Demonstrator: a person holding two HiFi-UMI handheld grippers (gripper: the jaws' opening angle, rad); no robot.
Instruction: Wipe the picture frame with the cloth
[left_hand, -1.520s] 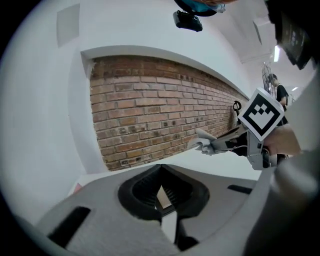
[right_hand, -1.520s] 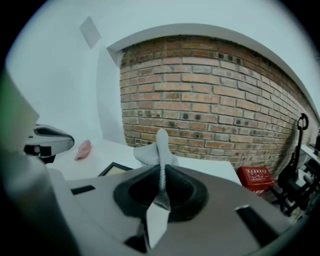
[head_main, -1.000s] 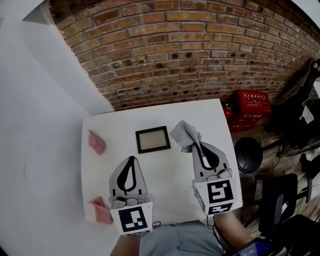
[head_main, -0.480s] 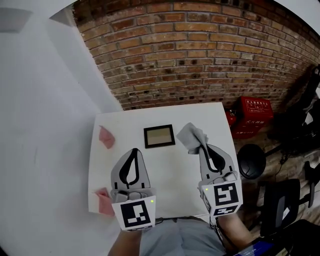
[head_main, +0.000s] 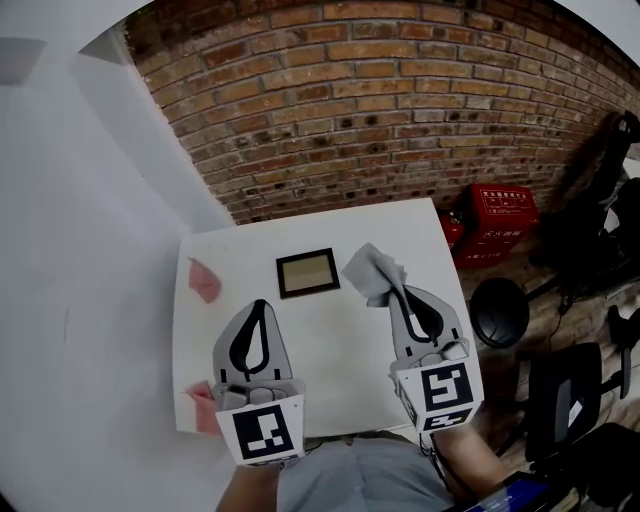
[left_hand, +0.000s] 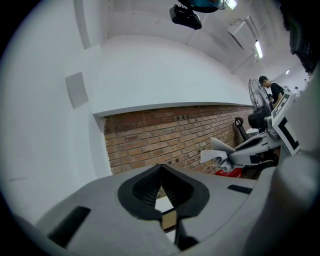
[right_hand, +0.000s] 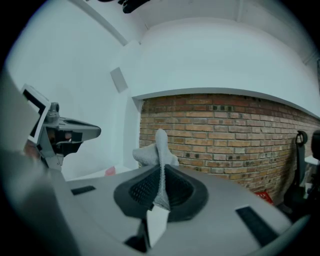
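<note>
The cloth (head_main: 368, 272) is clamped in the right tool (head_main: 401, 293), just right of the picture frame (head_main: 307, 273), which is laid flat on the worktop (head_main: 335, 370). The left tool (head_main: 257, 306) is held closed on nothing, nearer.

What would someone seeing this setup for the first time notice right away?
Most striking is the grey cloth pinched in the right gripper, just right of the small dark picture frame lying flat on the white table. The left gripper hangs shut and empty nearer the person. A pink scrap lies by the table's left edge, and a brick wall fills the background.
</note>
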